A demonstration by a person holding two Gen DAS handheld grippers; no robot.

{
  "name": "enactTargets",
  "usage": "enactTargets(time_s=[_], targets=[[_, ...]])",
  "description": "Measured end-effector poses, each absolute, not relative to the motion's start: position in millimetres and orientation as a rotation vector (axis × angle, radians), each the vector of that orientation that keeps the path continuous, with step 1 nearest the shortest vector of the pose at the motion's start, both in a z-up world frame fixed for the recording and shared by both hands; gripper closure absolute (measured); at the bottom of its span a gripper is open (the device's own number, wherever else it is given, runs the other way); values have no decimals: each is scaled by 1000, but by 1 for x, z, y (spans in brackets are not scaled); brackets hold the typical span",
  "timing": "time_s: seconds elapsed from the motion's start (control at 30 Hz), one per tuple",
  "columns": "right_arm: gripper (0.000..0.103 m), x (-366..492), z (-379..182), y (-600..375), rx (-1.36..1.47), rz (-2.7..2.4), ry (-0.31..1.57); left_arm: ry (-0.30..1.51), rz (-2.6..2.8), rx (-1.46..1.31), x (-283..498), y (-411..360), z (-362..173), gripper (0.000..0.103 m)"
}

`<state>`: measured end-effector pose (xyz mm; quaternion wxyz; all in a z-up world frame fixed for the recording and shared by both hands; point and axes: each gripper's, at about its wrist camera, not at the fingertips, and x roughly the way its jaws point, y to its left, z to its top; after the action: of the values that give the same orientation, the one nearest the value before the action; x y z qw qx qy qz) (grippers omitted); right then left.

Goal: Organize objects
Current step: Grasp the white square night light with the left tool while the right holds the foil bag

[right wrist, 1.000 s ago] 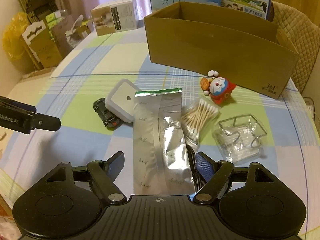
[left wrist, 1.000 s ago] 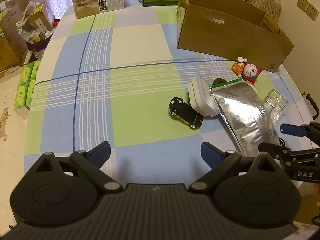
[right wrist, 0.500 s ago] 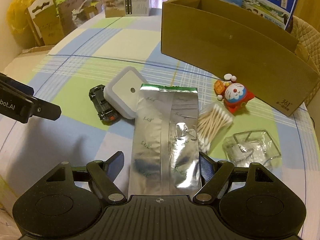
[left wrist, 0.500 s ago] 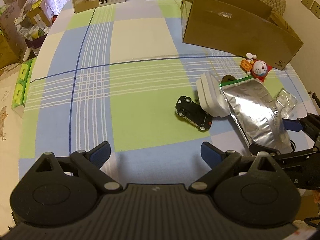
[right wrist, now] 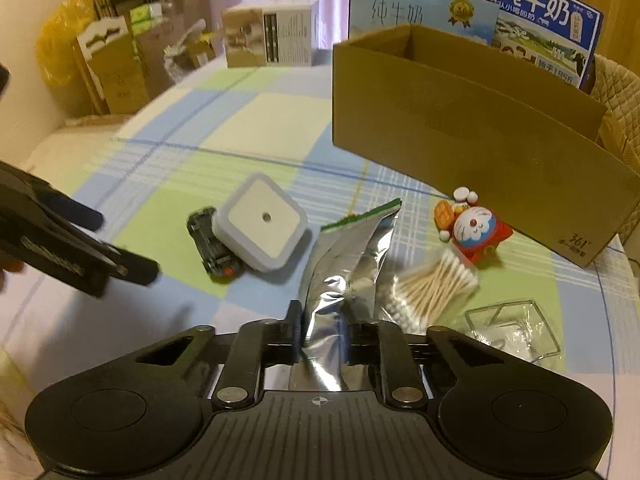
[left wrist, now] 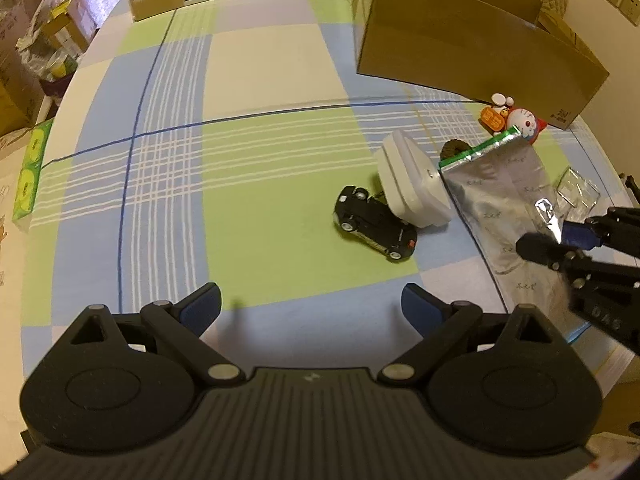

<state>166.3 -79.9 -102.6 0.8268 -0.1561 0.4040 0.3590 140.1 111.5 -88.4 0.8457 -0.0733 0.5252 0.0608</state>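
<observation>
My right gripper (right wrist: 320, 336) is shut on the near end of a silver foil pouch (right wrist: 348, 264) with a green top strip; the pouch crumples between the fingers. The pouch also shows in the left wrist view (left wrist: 500, 200), with the right gripper (left wrist: 560, 240) on it. My left gripper (left wrist: 310, 306) is open and empty above the cloth, short of a black toy car (left wrist: 374, 228). A white square night light (right wrist: 262, 222) leans on the car (right wrist: 212, 244). Past them lie a Doraemon toy (right wrist: 474, 230), cotton swabs (right wrist: 434, 288) and an open cardboard box (right wrist: 460, 120).
A clear plastic box (right wrist: 512, 328) lies at the right near the table edge. Milk cartons (right wrist: 540, 28) stand behind the cardboard box. A printed carton (right wrist: 272, 38) stands at the far side of the checked tablecloth (left wrist: 260, 160). Boxes and bags (right wrist: 112, 68) crowd the floor at left.
My right gripper moved forward and shut on the foil pouch, which now bends up off the table. My left gripper moved a little closer to the toy car and stayed open.
</observation>
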Motion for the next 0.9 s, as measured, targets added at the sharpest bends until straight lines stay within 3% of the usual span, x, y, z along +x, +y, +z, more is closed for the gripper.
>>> enactTargets(time_s=[0.27, 0.57, 0.9], targets=[[102, 172, -84, -98, -218, 756, 857, 1065, 54, -57, 155, 92, -93, 8], [103, 186, -57, -131, -108, 681, 829, 1003, -9, 43, 182, 76, -86, 8], [103, 204, -52, -164, -60, 620, 840, 1055, 17, 57, 215, 51, -99, 8]])
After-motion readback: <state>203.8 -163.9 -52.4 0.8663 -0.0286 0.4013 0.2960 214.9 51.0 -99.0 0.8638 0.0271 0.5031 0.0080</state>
